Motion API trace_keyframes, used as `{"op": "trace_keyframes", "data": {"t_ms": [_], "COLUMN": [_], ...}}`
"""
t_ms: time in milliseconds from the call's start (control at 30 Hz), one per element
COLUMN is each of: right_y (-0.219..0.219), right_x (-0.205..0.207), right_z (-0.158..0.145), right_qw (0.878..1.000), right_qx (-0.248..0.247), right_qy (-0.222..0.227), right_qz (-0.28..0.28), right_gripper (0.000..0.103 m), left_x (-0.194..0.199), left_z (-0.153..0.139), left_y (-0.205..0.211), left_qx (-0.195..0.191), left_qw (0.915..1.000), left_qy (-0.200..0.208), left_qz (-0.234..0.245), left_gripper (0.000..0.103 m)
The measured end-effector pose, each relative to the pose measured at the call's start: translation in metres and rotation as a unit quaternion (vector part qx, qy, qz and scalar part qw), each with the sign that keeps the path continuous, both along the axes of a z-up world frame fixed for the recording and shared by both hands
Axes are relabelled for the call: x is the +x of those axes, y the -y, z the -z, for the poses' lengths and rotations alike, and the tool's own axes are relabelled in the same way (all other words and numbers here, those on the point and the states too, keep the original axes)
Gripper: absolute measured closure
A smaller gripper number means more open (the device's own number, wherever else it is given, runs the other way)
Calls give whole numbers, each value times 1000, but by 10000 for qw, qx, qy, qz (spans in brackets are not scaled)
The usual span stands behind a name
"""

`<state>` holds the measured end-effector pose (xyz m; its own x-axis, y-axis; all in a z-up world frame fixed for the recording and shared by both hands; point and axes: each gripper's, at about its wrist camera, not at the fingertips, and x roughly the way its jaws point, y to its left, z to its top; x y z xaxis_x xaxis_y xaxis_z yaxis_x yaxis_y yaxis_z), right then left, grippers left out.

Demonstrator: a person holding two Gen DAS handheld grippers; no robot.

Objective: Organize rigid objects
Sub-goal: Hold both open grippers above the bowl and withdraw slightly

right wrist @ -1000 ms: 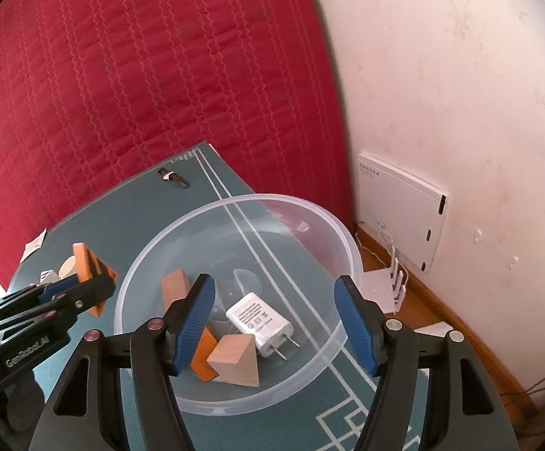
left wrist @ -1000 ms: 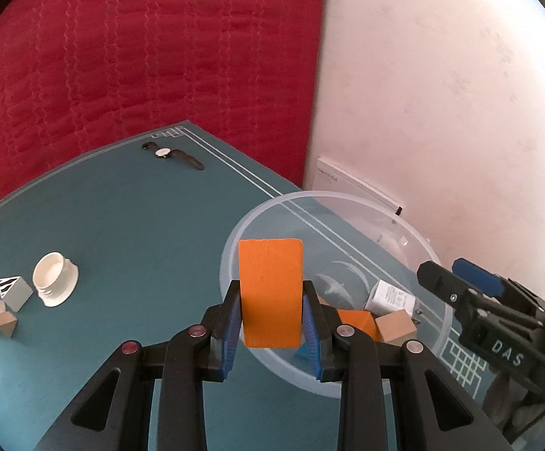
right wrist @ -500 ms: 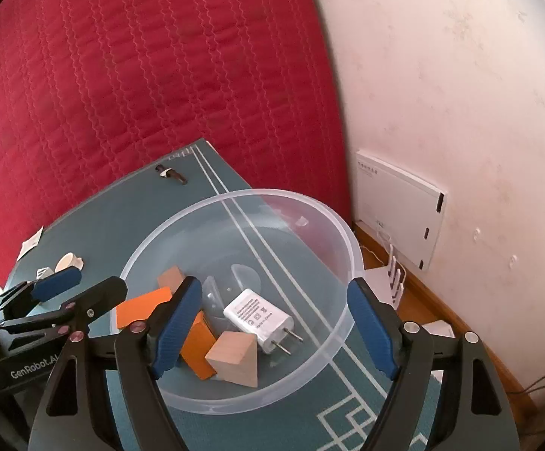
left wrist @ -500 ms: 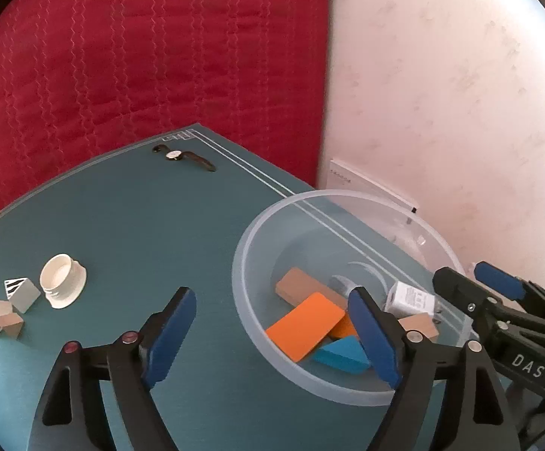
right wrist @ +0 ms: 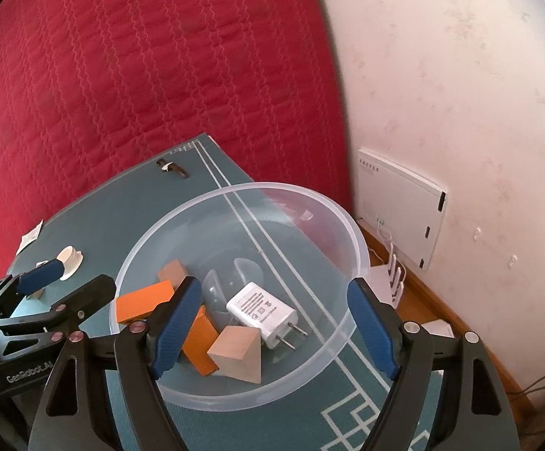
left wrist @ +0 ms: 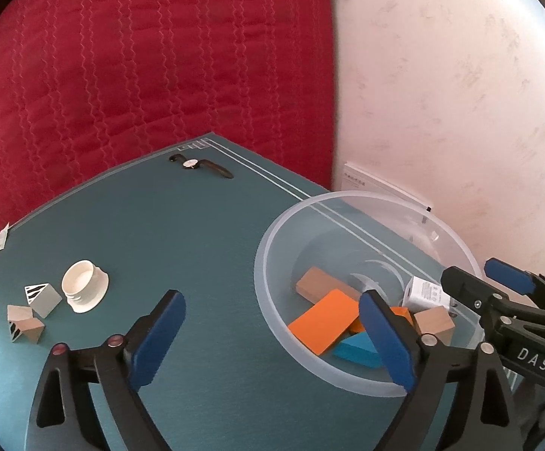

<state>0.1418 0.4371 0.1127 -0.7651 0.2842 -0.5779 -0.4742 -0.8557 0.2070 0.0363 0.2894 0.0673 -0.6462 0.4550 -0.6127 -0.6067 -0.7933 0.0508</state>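
Note:
A clear plastic bowl (left wrist: 272,225) (right wrist: 351,225) stands on the teal mat. In it lie a flat orange block (left wrist: 323,319) (right wrist: 143,302), a blue block (left wrist: 357,347), tan wooden blocks (left wrist: 319,282) (right wrist: 236,349), another orange block (right wrist: 201,338) and a white plug adapter (left wrist: 424,295) (right wrist: 261,308). My left gripper (left wrist: 270,342) is open and empty at the bowl's left rim. My right gripper (right wrist: 272,329) is open and empty over the bowl's near side.
On the mat left of the bowl stand a white cap (left wrist: 84,285), a grey striped prism (left wrist: 43,297) and two small wooden blocks (left wrist: 24,323). A wristwatch (left wrist: 201,165) lies at the far edge. A red quilt (left wrist: 141,56) and a white wall (right wrist: 460,94) stand behind.
My left gripper opened and let go of the orange block, which now lies flat in the bowl. The left gripper then drew back to the left. My right gripper opened a little wider.

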Motion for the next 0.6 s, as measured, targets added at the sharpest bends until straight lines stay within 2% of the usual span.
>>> {"op": "trace_keyframes", "data": {"t_ms": [167,600], "right_y": [0,1], "right_x": [0,-1], "right_z": [1,6], "right_qw": [10000,10000], "right_qx": [6,-6], "right_qy": [5,52], "right_qz": [0,-33], "right_gripper": [22,22], "left_x": [-2,-3], "left_z": [1,3], "left_y": [2,15], "left_qx": [-59,-22], "left_qw": [9999,9996], "left_qy": [-33,-18], "left_qz": [-101,-299], "left_gripper": [1,1]}}
